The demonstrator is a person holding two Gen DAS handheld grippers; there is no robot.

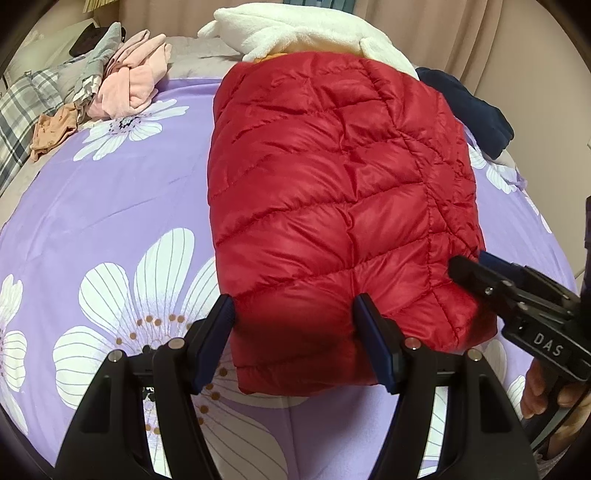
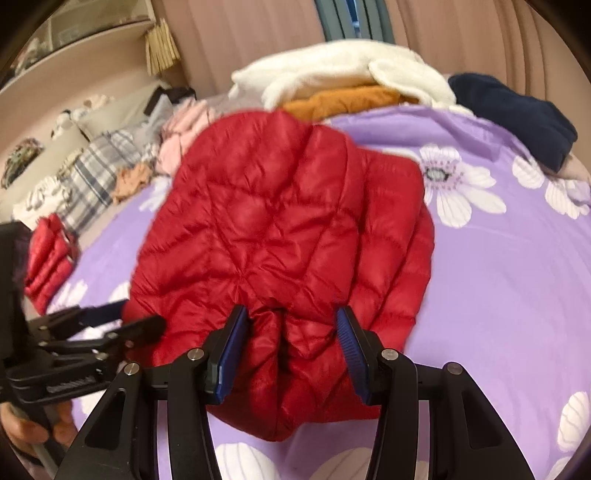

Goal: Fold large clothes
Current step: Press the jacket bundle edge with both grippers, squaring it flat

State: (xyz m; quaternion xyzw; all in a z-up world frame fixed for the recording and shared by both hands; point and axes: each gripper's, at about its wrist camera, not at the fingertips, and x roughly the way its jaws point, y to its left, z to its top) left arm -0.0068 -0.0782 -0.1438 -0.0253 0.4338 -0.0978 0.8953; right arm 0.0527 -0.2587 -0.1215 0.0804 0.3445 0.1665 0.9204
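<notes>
Left gripper sits at the near edge of the red quilted jacket, jaws parted about midway, both blue pads against the puffy fabric with a thick fold bulging between them. It has hold of that near hem. Right gripper likewise holds the jacket: its jaws are set somewhat narrower, and a bunched ridge of red fabric is pinched up between the pads.

Seen from the left wrist, the jacket lies folded into a rough rectangle stretching straight ahead of the left tongs, flat on the purple floral bedsheet. The right gripper comes in from the right side of that view, its tips touching the jacket's near right corner; part of a hand shows below it.

Seen from the right wrist, the jacket spreads ahead of and slightly left of the right tongs, puffed and rounded. The left gripper appears at the left of that view, tips at the jacket's left edge, gripped by a hand. So the two tongs hold the same near end of the jacket, side by side, close together.

Beyond the jacket's far end: a white fleece garment piled over an orange garment. Far right of the tongs, a navy garment. Far left, a heap of pink clothes and a plaid garment. A second red quilted piece lies left of the right tongs, well apart from the jacket. Right-wrist view is somewhat blurred.
</notes>
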